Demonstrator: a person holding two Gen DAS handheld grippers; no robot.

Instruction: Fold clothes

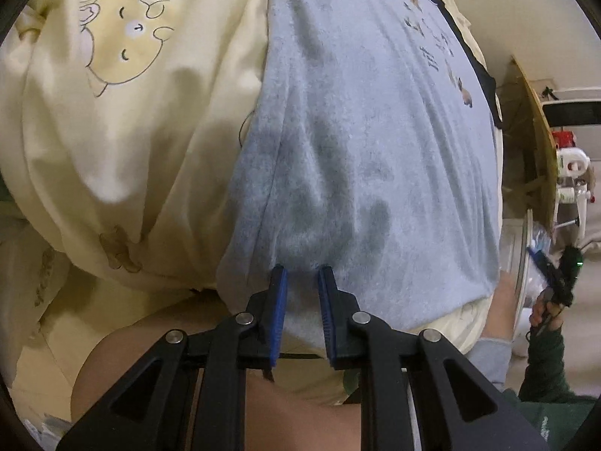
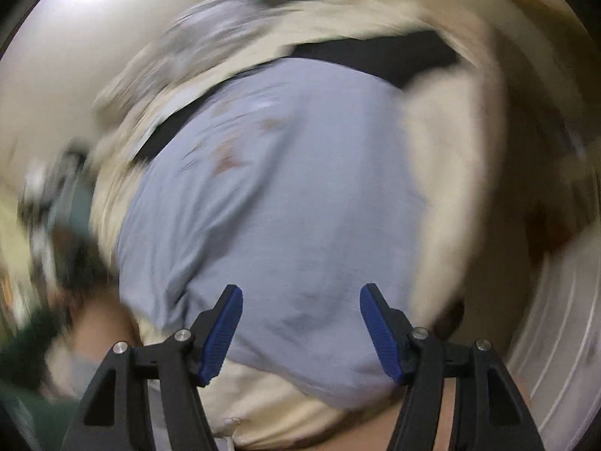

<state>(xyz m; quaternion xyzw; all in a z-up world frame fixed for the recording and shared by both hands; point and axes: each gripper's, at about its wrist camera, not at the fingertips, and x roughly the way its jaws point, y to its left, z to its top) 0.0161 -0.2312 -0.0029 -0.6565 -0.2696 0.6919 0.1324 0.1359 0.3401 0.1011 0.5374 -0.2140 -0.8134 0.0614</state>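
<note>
While the left gripper (image 1: 302,282) points down at the light blue garment (image 1: 360,143), its blue pads (image 1: 280,312) stand close together with a fold of that cloth's near hem between them; whether they press on it cannot be told. Beyond those jaws the garment spreads away, small animal prints toward its far end. Left of them lies a cream sheet (image 1: 124,124) with a yellow bear drawing (image 1: 122,39). The right gripper (image 2: 300,295) has its jaws spread wide and clear, the blue garment (image 2: 278,195) blurred beyond them.
</note>
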